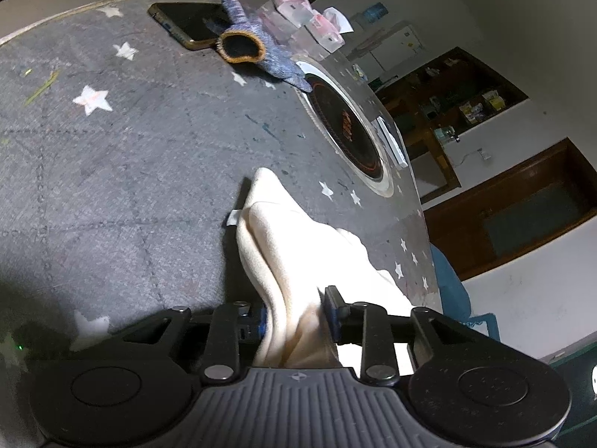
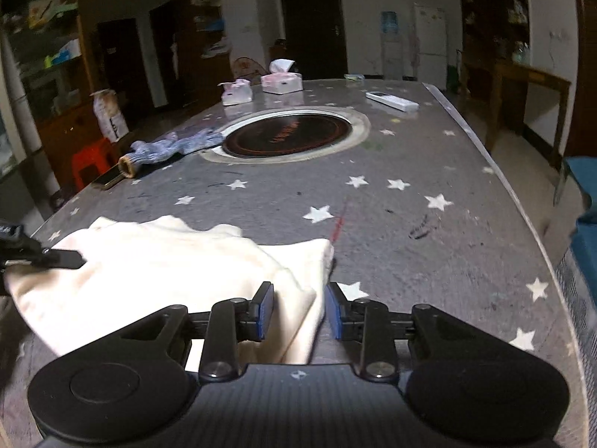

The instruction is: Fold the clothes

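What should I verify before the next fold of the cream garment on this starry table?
1. Left gripper grip: cream garment bunched between the pads, but contact unclear: cannot tell.
2. Right gripper grip: a fold lies between the pads with a gap at the right pad: not ok.
3. Garment flat: rumpled, with raised folds: not ok.
4. Bare table to the garment's right: ok.
5. Blue knit glove, phone and round inset burner lie clear of the garment: ok.

Black fingers (image 2: 267, 310), blue pads (image 1: 330, 311)
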`<state>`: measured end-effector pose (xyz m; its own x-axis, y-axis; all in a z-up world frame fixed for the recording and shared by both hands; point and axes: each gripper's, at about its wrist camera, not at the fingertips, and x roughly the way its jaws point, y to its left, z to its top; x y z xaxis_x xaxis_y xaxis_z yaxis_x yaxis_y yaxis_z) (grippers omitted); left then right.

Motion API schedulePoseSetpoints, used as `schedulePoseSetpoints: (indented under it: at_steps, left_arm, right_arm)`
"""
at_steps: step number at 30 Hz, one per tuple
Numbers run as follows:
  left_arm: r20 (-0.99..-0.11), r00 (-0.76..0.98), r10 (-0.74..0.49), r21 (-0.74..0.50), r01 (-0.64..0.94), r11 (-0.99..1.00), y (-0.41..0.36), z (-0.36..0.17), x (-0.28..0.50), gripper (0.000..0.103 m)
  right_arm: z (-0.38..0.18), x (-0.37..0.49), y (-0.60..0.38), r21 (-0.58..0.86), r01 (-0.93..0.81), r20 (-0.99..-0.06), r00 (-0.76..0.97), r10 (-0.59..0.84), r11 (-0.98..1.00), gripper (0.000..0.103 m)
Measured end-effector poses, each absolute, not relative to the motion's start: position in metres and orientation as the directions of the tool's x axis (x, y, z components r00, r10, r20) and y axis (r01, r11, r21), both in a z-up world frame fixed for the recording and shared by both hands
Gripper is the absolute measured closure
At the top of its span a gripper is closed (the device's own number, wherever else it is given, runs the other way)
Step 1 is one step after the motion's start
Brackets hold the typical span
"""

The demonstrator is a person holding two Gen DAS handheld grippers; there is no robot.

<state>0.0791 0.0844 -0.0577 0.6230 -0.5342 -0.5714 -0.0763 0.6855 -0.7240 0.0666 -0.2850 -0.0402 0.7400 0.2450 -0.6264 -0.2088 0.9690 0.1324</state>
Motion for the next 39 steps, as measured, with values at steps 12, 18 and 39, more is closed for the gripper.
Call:
schedulePoseSetpoints:
  at_steps: [12,18,39]
  left_arm:
    - [-0.588,0.630,-0.506,-0.675,-0.037,0.737,0.073,-0.052,0.077,0.064]
    - [-0.599,0.637,-0.484,-0.643,-0.023,0.765,0.068,-0.050,0.075,0.064]
    - [-0.687,0.676,-0.266,-0.290,0.080,0.954,0.022,-0.033,0.068,0.073]
  right_arm:
    - [-0.051,0.077,-0.297,0.228,-0.192,-0.605,0.740,0.293,0.955,0.073]
    - [-0.051,0.074,-0.292,0.237,-0.233,-0.599,0.730,0.330,0.943,0.079]
    - [-0.051,0.067,-0.291,0.268,-0.211,-0.589,0.736,0.334,0.940,0.082]
